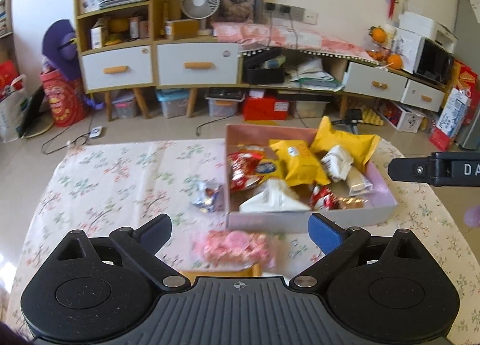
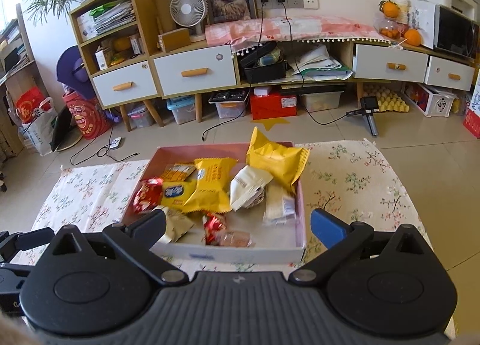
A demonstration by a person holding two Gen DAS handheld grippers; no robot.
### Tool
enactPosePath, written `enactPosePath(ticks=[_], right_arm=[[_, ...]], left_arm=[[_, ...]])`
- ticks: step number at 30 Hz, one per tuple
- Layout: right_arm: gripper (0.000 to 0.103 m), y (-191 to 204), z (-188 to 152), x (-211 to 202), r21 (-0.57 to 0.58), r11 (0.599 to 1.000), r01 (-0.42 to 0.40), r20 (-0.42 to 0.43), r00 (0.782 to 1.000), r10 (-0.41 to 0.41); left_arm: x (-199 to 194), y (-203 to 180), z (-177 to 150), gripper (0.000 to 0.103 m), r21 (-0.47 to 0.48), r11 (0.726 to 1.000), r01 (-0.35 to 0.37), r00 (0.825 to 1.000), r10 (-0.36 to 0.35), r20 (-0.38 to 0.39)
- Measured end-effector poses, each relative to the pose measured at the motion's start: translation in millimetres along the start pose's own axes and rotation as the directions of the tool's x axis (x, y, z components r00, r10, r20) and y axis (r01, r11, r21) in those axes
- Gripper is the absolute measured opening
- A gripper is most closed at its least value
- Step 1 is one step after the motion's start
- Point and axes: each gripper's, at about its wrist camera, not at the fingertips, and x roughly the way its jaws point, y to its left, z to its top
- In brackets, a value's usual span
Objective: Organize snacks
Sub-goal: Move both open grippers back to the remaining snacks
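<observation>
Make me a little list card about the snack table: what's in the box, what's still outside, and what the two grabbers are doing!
box: pink box on the flowery tablecloth, open on top
in the box: yellow packets, a white packet, red wrapped snacks and more
outside the box: pink packet and silvery wrapped snack, both on the cloth beside the box
left gripper: open, nothing held, pink packet just ahead
right gripper: open, nothing held, over the box's near edge
</observation>
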Motion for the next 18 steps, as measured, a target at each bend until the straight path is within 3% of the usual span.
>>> enactPosePath(ticks=[7,18], right_arm=[[0.103,12.7,-21.6,-3.2,-0.031,0.999,-0.013,0.004,1.000,0.013],[0.103,28.3,-53.5,0.5,-0.134,0.991,-0.028,-0.003,1.000,0.028]], left_arm=[[-7.5,20.8,-19.8,0.101,-0.032,0.999,-0.035,0.999,0.034,-0.015],[-7.4,51.4,-43.6,0.101,0.059,0.994,-0.092,0.996,0.093,-0.018]])
